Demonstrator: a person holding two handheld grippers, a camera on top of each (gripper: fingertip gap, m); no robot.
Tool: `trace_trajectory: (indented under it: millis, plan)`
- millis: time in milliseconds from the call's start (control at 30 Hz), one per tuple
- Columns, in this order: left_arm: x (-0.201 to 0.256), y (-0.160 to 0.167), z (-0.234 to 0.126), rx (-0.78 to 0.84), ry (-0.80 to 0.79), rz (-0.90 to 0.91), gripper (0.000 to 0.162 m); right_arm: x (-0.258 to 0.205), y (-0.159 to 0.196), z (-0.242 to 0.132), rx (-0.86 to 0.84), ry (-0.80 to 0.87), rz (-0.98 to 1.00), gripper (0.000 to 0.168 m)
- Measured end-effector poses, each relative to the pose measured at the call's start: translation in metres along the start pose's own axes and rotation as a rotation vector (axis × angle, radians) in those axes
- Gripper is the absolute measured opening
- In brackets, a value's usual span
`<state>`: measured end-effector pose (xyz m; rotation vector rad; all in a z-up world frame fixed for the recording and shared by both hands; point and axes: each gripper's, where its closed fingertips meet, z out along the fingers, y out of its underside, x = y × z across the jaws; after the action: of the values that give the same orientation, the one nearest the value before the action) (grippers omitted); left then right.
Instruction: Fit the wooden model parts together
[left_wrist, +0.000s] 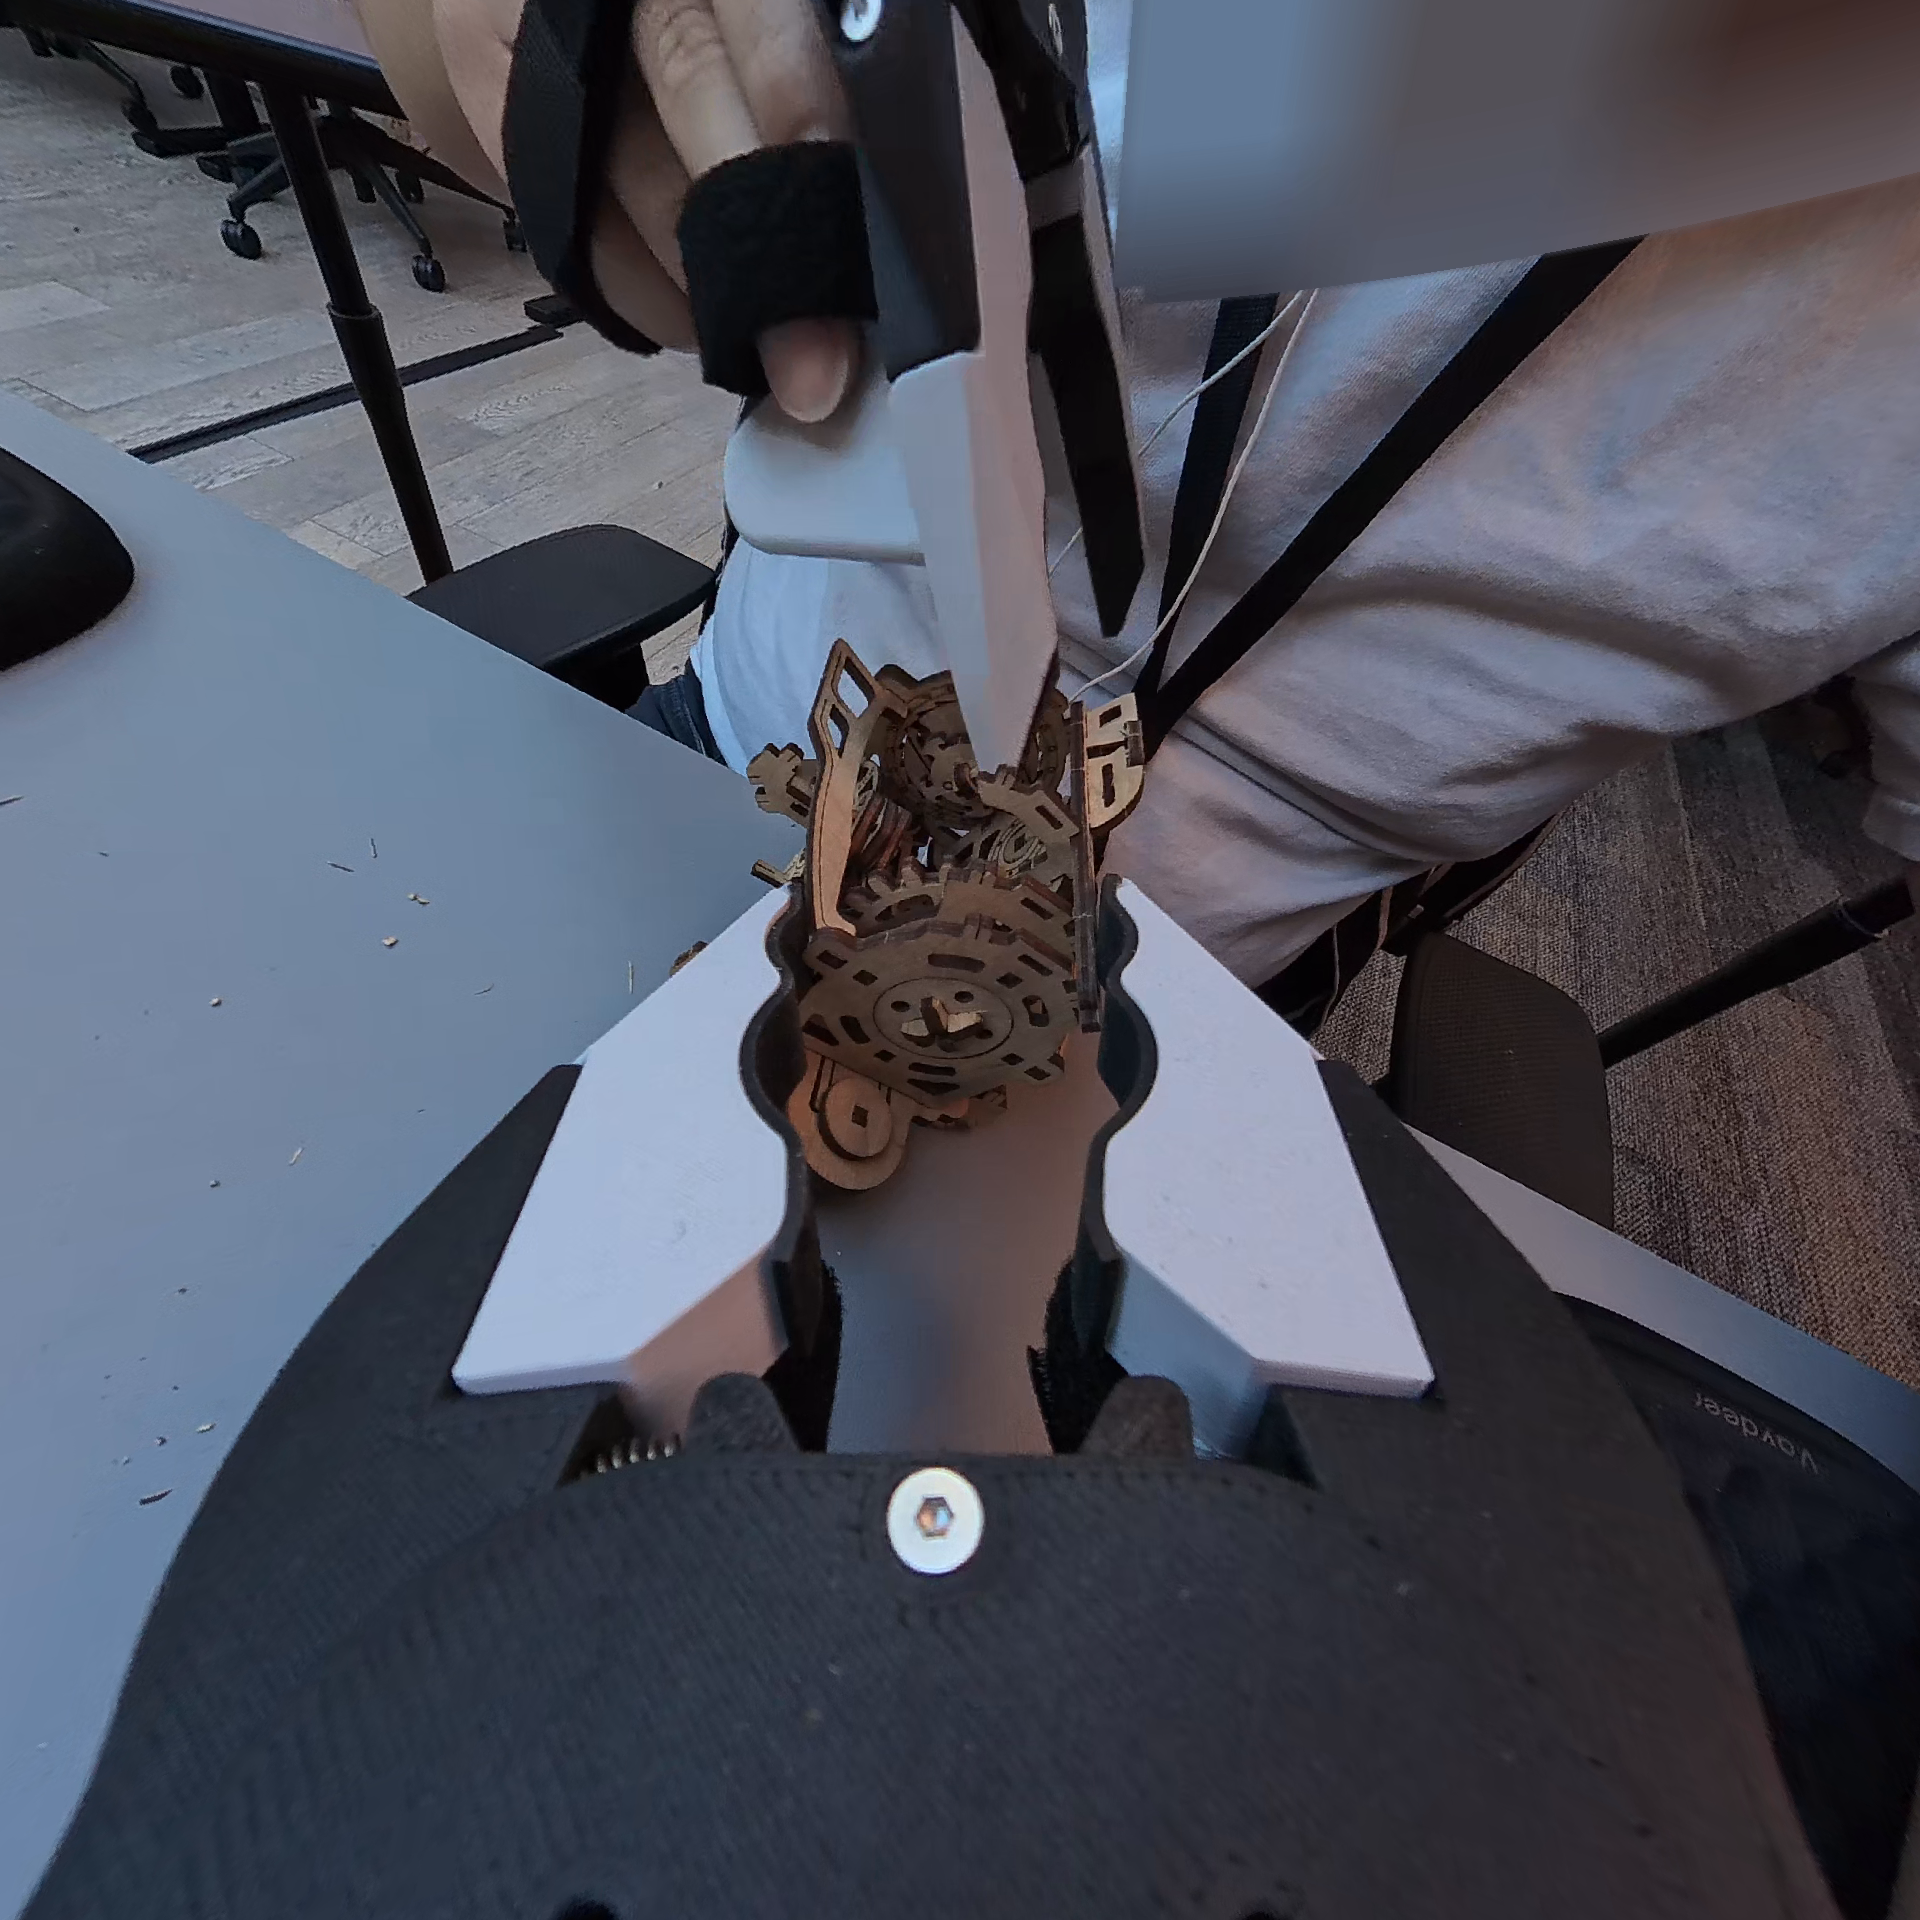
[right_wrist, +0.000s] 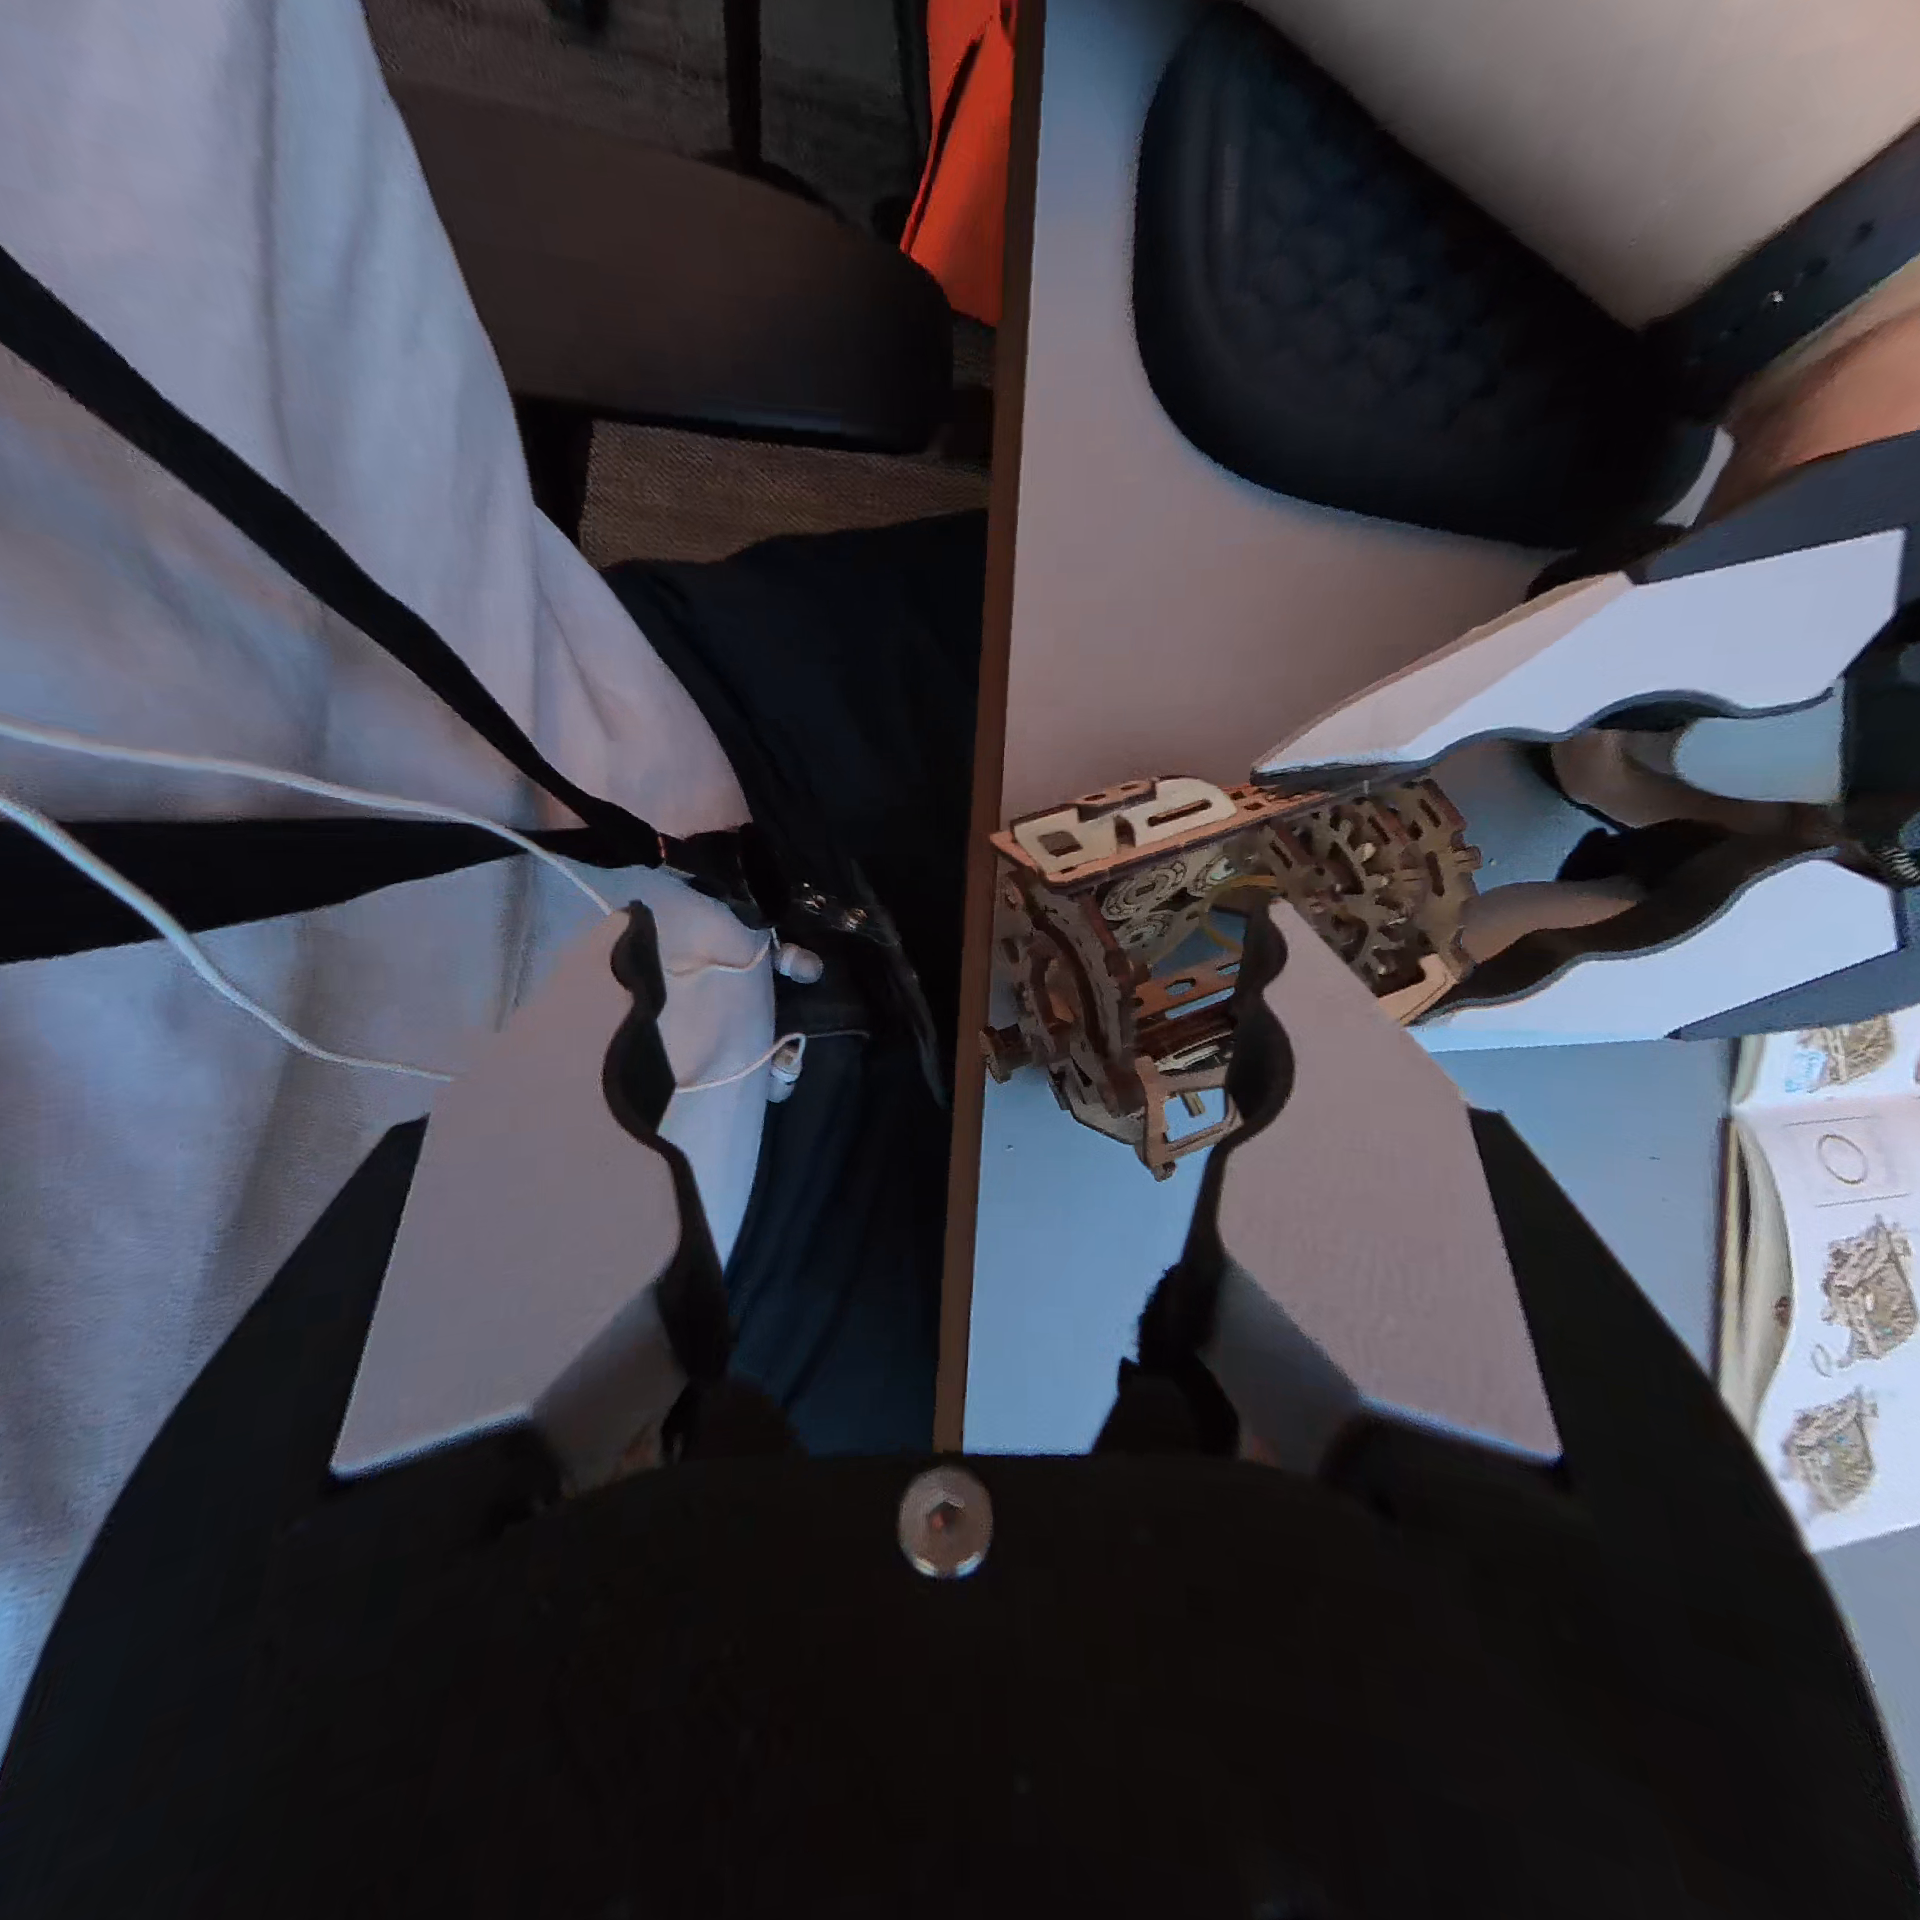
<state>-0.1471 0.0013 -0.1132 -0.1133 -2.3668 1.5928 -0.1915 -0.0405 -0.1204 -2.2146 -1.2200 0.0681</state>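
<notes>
A wooden gear model (left_wrist: 935, 997), partly built with wheels and side frames, is held just above the grey table (left_wrist: 312, 935) near its front edge. My left gripper (left_wrist: 945, 920) is shut on the model's wheel end. In the right wrist view, the left gripper (right_wrist: 1351, 894) comes in from the right and clamps the model (right_wrist: 1143, 935). My right gripper (right_wrist: 945, 935) is open wide. Its right finger (right_wrist: 1340, 1143) rests against the model's near side and its left finger hangs past the table edge. In the left wrist view, the right gripper (left_wrist: 1060, 686) reaches down from above, one fingertip on the model's top.
A black padded mat (right_wrist: 1351, 312) lies on the table behind the model and also shows in the left wrist view (left_wrist: 52, 561). An open instruction booklet (right_wrist: 1829, 1247) lies to the right. The person's grey top (left_wrist: 1455, 623) is close behind the table edge (right_wrist: 987, 727). Wood crumbs dot the table.
</notes>
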Motion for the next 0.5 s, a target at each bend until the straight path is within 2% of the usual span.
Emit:
trace_trajectory:
  millis: [33,300,500]
  plan:
    - [0.0,0.0,0.0,-0.001,0.0,0.0,0.053,0.0,0.002,0.002,-0.015,0.01,-0.016,0.11]
    - [0.001,0.0,0.0,-0.002,0.001,0.002,0.053,0.003,0.01,0.017,-0.009,-0.039,0.059,0.111]
    - [0.002,0.0,0.0,-0.001,0.012,-0.002,0.053,0.005,0.007,0.019,0.01,-0.041,0.038,0.109]
